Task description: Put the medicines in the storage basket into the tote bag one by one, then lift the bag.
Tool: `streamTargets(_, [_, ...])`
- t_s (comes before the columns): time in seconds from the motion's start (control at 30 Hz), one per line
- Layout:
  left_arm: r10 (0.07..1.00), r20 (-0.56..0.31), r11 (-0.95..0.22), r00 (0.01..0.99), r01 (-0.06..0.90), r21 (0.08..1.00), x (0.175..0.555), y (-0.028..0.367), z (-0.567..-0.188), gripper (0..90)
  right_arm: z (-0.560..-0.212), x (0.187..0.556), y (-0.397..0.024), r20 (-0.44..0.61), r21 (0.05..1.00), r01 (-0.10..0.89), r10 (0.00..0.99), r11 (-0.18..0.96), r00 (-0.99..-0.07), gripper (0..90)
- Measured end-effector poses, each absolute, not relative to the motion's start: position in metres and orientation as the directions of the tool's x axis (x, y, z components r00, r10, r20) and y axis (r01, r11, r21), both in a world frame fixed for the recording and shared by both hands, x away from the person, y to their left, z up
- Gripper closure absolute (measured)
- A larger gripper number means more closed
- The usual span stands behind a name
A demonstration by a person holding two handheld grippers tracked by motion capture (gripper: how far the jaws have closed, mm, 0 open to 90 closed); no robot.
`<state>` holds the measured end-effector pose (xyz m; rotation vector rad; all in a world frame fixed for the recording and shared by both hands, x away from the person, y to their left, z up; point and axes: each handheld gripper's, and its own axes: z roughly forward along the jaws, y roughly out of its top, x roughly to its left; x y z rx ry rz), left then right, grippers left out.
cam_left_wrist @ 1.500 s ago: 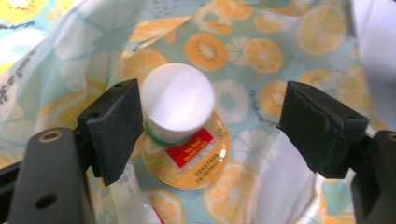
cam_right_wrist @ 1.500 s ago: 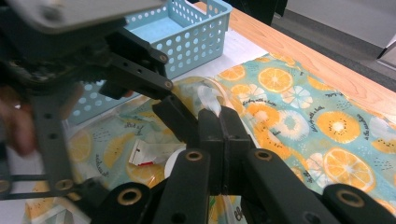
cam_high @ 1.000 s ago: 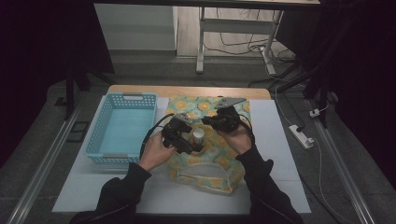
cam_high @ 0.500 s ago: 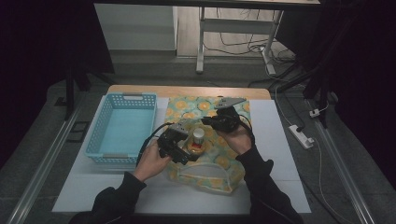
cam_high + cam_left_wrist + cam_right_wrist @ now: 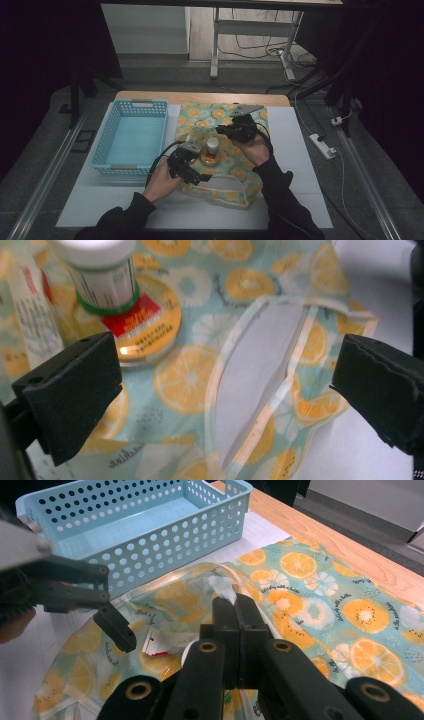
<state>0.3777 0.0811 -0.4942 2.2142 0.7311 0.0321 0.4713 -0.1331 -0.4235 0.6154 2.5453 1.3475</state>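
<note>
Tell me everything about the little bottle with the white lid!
The little bottle stands upright, seen through the clear side of a fruit-print bag on the table. It has a white cap, a white label with small dark print too fine to read, and a green band round its bottom. It sits on a flat round orange tin with a red label. The open left gripper is close by but doesn't touch it.
</note>
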Motion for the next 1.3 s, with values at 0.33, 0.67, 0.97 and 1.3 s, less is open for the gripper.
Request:
streamTargets(0.33, [0.532, -0.177, -0.557, 0.828, 0.499, 0.664, 0.376, 0.074, -0.511, 0.0, -0.424, 0.471, -0.133, 0.020, 0.822, 0.270, 0.449, 0.501, -0.893, 90.0])
streamTargets(0.67, [0.516, -0.191, -0.575, 0.835, 0.503, 0.645, 0.381, 0.068, -0.527, 0.0, -0.426, 0.471, -0.132, 0.017, 0.821, 0.266, 0.443, 0.506, -0.896, 90.0])
streamTargets(0.97, [0.543, -0.147, -0.598, 0.827, 0.504, 0.623, 0.386, 0.064, -0.536, 2.9, -0.426, 0.471, -0.132, 0.018, 0.819, 0.268, 0.444, 0.507, -0.896, 90.0])
streamTargets(1.3, [0.542, -0.045, -0.657, 0.839, 0.457, 0.600, 0.380, 0.061, -0.532, 23.1, -0.426, 0.472, -0.133, 0.019, 0.819, 0.269, 0.445, 0.506, -0.895, 90.0])
